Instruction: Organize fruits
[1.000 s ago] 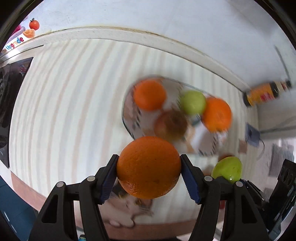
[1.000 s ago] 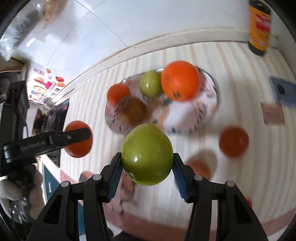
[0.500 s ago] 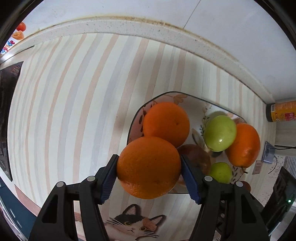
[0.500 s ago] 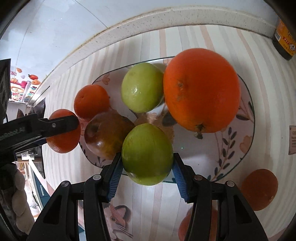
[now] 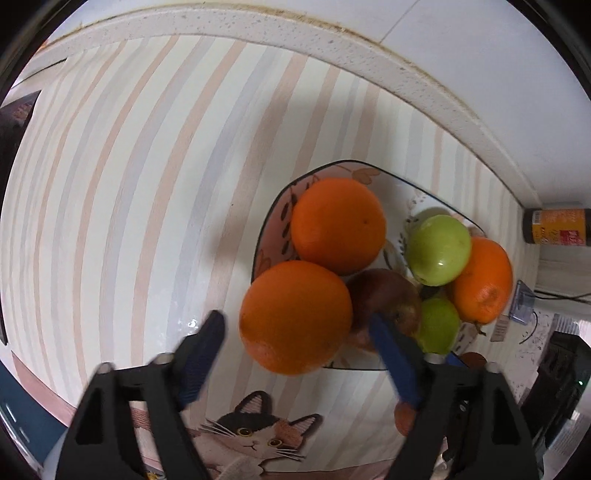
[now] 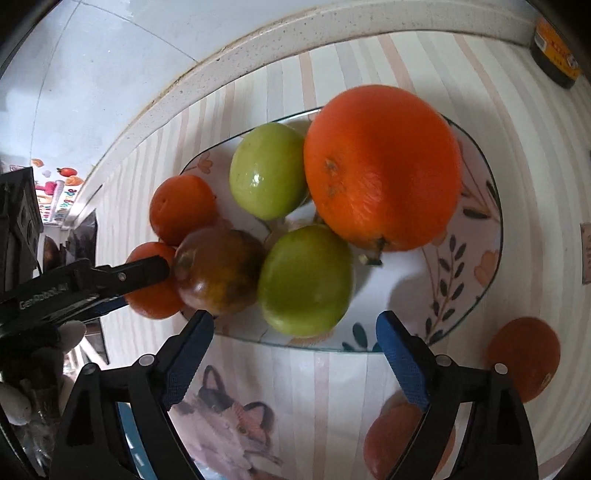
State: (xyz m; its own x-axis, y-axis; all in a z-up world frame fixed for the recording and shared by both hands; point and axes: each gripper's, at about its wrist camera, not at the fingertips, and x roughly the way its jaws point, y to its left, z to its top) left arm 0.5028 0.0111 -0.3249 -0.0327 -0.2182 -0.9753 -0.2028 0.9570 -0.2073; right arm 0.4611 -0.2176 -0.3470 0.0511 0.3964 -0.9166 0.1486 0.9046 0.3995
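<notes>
A floral plate (image 5: 373, 177) (image 6: 476, 258) on the striped cloth holds several fruits. My left gripper (image 5: 295, 332) is open; the orange (image 5: 295, 317) it held sits at the plate's near left edge between the spread fingers. It also shows in the right wrist view (image 6: 155, 288). My right gripper (image 6: 293, 328) is open; the green apple (image 6: 304, 280) rests on the plate just ahead of it. Also on the plate: a large orange (image 6: 380, 170), a second green apple (image 6: 267, 175), a small orange (image 6: 181, 208) and a brownish apple (image 6: 218, 269).
Two more oranges (image 6: 524, 356) (image 6: 391, 439) lie on the cloth right of the plate near my right gripper. A dark sauce bottle (image 5: 554, 230) lies by the back wall. A raised stone ledge (image 5: 258, 33) runs along the back. A cat picture (image 5: 255, 428) marks the cloth's near edge.
Both grippers opened and let go of their fruit: the orange now rests at the plate's left edge, the green apple at its near middle. Both grippers drew back slightly.
</notes>
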